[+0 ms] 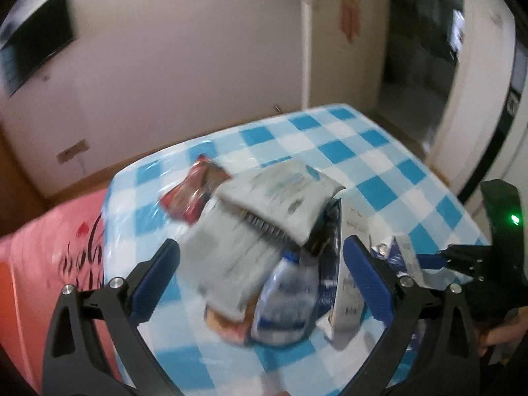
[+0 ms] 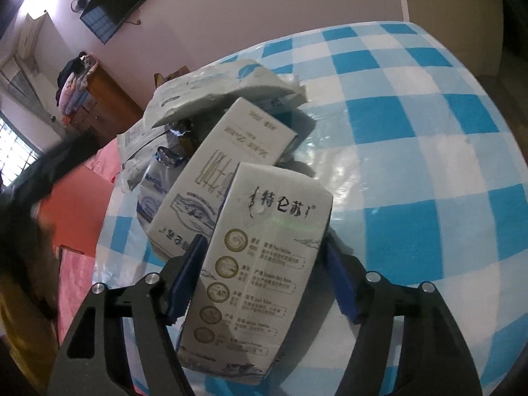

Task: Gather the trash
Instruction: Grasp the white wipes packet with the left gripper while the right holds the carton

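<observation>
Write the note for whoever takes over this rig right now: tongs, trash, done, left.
Left tongs: open, empty, hovering over the trash pile.
Right tongs: a milk carton sits between the fingers; the far finger looks clear of it, so I cannot tell if it is gripped.
Trash: grey packet, red wrapper and second carton heaped on the checked tablecloth.
Done: nothing visibly binned.
Left: all of it; no bin in view.
</observation>
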`<state>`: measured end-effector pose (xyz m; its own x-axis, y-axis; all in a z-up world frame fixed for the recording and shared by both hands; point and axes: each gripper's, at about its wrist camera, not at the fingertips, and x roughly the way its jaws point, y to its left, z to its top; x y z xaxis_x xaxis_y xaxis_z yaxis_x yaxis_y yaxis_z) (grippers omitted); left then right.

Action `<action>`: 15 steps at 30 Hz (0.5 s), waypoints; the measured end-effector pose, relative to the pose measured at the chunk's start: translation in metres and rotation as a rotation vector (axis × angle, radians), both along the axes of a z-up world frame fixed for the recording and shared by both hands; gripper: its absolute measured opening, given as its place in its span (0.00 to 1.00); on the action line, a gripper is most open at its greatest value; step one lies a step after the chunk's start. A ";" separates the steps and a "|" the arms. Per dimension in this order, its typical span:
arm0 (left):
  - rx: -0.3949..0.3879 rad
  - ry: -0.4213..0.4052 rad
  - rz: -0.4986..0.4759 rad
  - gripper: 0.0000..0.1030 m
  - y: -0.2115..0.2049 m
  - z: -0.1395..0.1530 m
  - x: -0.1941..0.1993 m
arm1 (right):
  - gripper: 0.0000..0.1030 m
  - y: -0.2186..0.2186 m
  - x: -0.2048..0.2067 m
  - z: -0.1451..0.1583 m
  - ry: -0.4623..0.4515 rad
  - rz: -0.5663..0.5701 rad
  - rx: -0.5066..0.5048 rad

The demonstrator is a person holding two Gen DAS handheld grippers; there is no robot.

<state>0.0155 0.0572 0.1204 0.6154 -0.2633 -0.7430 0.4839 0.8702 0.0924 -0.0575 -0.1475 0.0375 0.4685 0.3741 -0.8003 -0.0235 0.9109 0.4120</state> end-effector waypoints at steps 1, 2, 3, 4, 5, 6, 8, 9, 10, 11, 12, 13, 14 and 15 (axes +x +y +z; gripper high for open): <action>0.043 0.006 -0.032 0.97 -0.010 0.001 0.011 | 0.67 -0.004 0.000 0.000 0.001 -0.003 -0.003; 0.078 0.006 -0.060 0.97 -0.018 0.001 0.018 | 0.67 -0.008 0.000 -0.001 0.000 -0.007 -0.005; 0.121 0.009 -0.094 0.97 -0.028 0.000 0.027 | 0.67 -0.011 0.000 -0.001 0.000 -0.010 -0.005; 0.169 0.018 -0.126 0.97 -0.038 -0.002 0.035 | 0.67 -0.016 -0.001 -0.001 0.000 -0.013 -0.005; 0.202 0.027 -0.148 0.97 -0.044 -0.004 0.041 | 0.67 -0.018 -0.001 -0.001 -0.001 -0.013 -0.006; 0.249 0.038 -0.178 0.97 -0.053 -0.008 0.049 | 0.67 -0.021 -0.001 -0.001 -0.003 -0.014 -0.008; 0.339 0.049 -0.247 0.97 -0.068 -0.014 0.059 | 0.67 -0.026 -0.001 -0.002 -0.007 -0.014 -0.007; 0.384 0.061 -0.282 0.97 -0.075 -0.018 0.064 | 0.67 -0.028 0.000 -0.002 -0.007 -0.012 -0.003; 0.418 0.083 -0.315 0.97 -0.080 -0.021 0.068 | 0.67 -0.030 0.000 -0.004 -0.005 -0.011 0.007; 0.439 0.097 -0.336 0.97 -0.083 -0.024 0.071 | 0.67 -0.032 0.001 -0.005 -0.003 -0.010 0.012; 0.461 0.117 -0.357 0.97 -0.087 -0.027 0.076 | 0.67 -0.033 0.002 -0.006 -0.001 -0.009 0.019; 0.477 0.141 -0.372 0.97 -0.089 -0.030 0.081 | 0.67 -0.034 0.003 -0.007 -0.004 -0.004 0.027; 0.489 0.158 -0.378 0.97 -0.091 -0.033 0.086 | 0.67 -0.034 0.004 -0.007 -0.006 0.000 0.030; 0.496 0.172 -0.381 0.97 -0.093 -0.036 0.089 | 0.67 -0.034 0.004 -0.007 -0.008 0.004 0.031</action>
<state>0.1045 -0.0356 0.0840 0.4081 -0.0402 -0.9120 0.7940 0.5086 0.3329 -0.0531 -0.1810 0.0304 0.4733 0.4010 -0.7843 -0.0308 0.8974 0.4402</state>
